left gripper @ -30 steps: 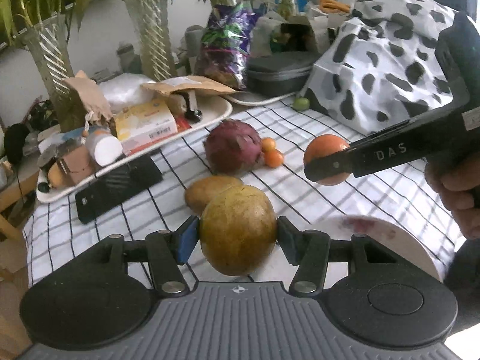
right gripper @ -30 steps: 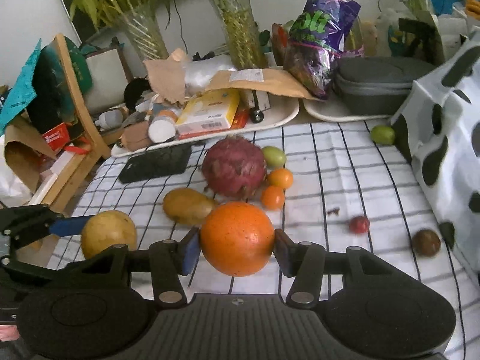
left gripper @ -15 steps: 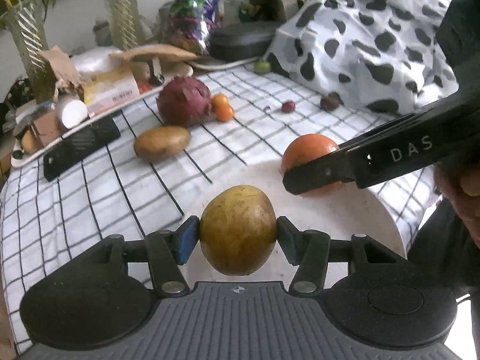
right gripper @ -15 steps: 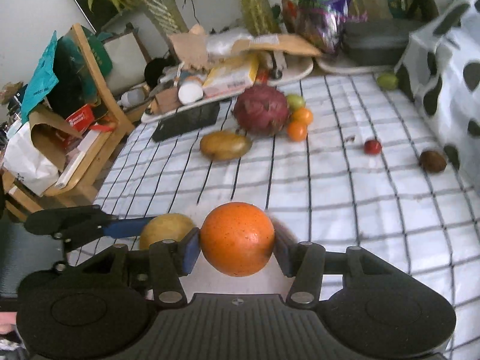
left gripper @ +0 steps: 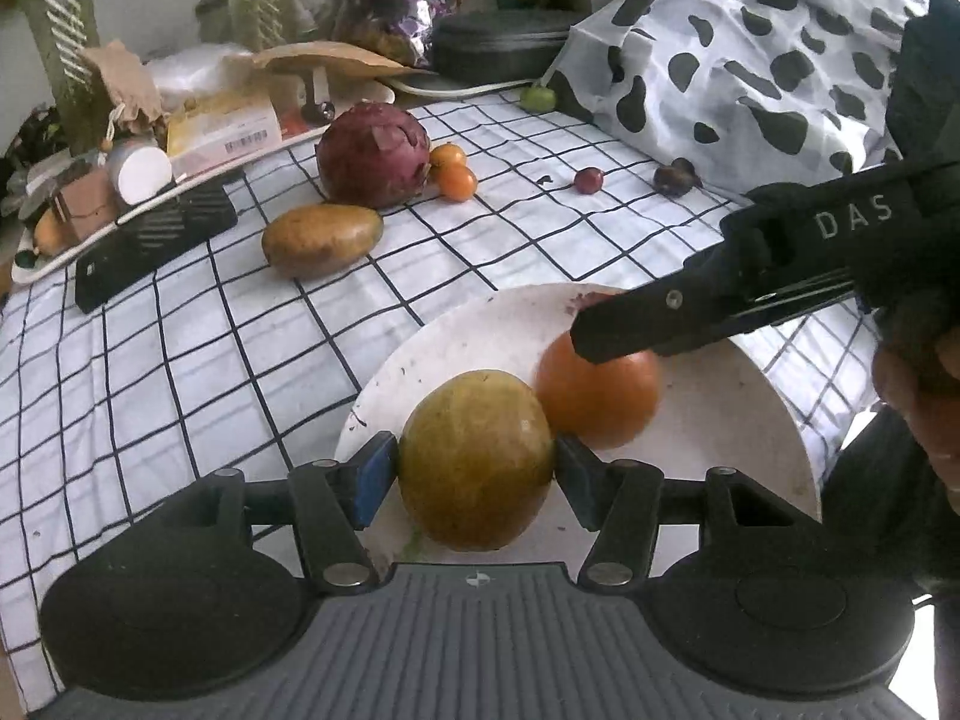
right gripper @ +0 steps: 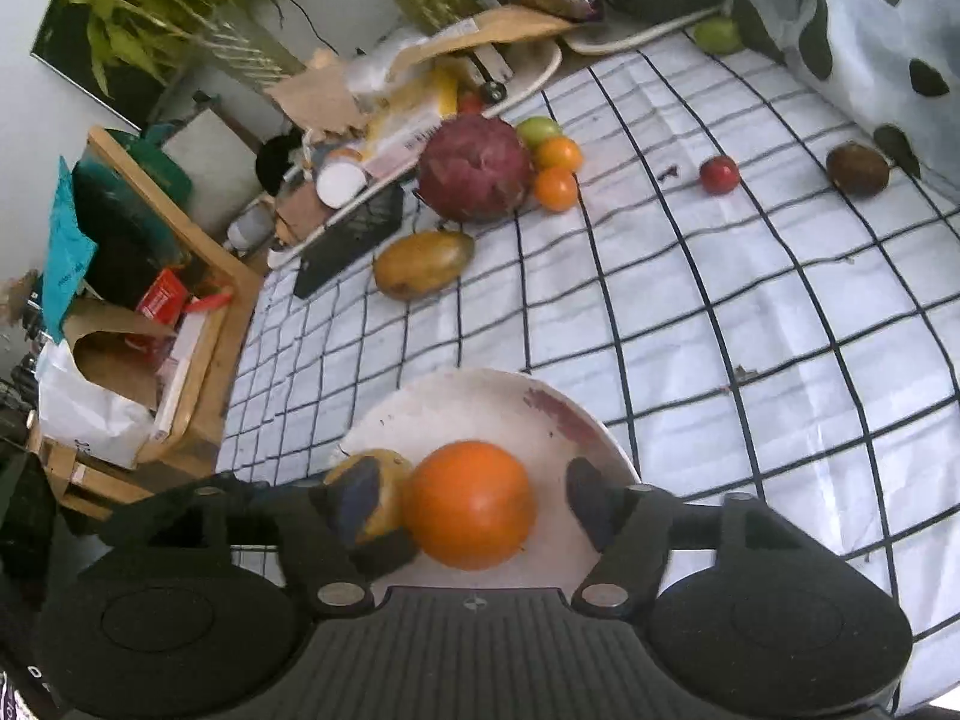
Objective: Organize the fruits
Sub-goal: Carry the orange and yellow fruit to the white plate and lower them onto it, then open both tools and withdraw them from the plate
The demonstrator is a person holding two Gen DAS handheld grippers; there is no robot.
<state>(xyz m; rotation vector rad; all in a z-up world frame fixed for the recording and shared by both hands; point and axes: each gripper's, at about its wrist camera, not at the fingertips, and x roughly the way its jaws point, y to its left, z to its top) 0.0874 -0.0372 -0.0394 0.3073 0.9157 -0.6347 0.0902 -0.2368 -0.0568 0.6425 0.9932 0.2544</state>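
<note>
My left gripper [left gripper: 477, 468] is shut on a yellow-green mango [left gripper: 476, 459] and holds it over the near side of a white plate [left gripper: 480, 324]. An orange [right gripper: 470, 504] lies on the plate [right gripper: 480, 396] beside the mango [right gripper: 384, 480]. My right gripper [right gripper: 462, 495] is open, its fingers spread wide around the orange with gaps on both sides. In the left wrist view the right gripper's fingers [left gripper: 636, 324] hang just above the orange [left gripper: 600, 399].
On the checked tablecloth lie a second mango [left gripper: 321, 240], a purple dragon fruit [left gripper: 372, 153], two small oranges [left gripper: 456, 180], a red cherry tomato [right gripper: 719, 174], a dark fruit [right gripper: 857, 169] and a green fruit [right gripper: 717, 35]. A cluttered tray [left gripper: 198, 180] and black remote [left gripper: 156, 237] sit left; a spotted cloth [left gripper: 750, 48] lies right.
Both grippers came down over the plate. My right gripper opened and released the orange onto the plate. The left gripper lowered the mango close beside it.
</note>
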